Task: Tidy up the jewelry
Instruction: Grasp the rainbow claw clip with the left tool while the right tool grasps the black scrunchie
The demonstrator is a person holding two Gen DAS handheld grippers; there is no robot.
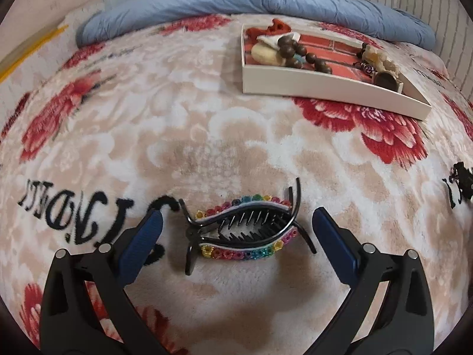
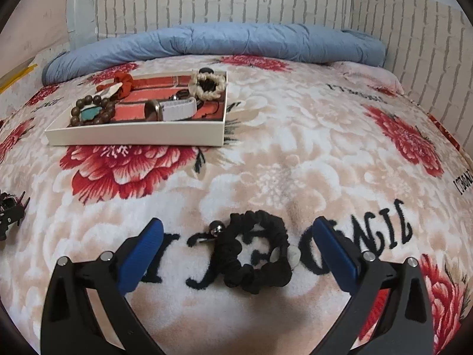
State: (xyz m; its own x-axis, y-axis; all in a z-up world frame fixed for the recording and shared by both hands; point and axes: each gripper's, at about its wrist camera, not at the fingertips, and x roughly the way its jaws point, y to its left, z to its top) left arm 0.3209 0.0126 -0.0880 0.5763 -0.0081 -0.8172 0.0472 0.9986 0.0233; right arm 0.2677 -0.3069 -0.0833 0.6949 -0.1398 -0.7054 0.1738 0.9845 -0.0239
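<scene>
Lying on the flowered blanket (image 1: 236,136) of the bed, a rainbow-studded hair claw (image 1: 246,230) sits between the spread blue fingers of the left gripper (image 1: 238,236), with blanket showing on both sides of it and neither finger touching. The right gripper (image 2: 238,244) is likewise spread wide around a black scrunchie (image 2: 255,254) with a small metal bead, clear gaps at each side. A shallow white box (image 2: 136,134) holding a wooden bead bracelet (image 2: 91,109), a cream scrunchie (image 2: 208,84) and a red scrunchie stands well apart, farther up the bed, open blanket in between. Beyond it a rolled blue quilt (image 2: 236,41) lines the far edge by the brick-pattern wall.
</scene>
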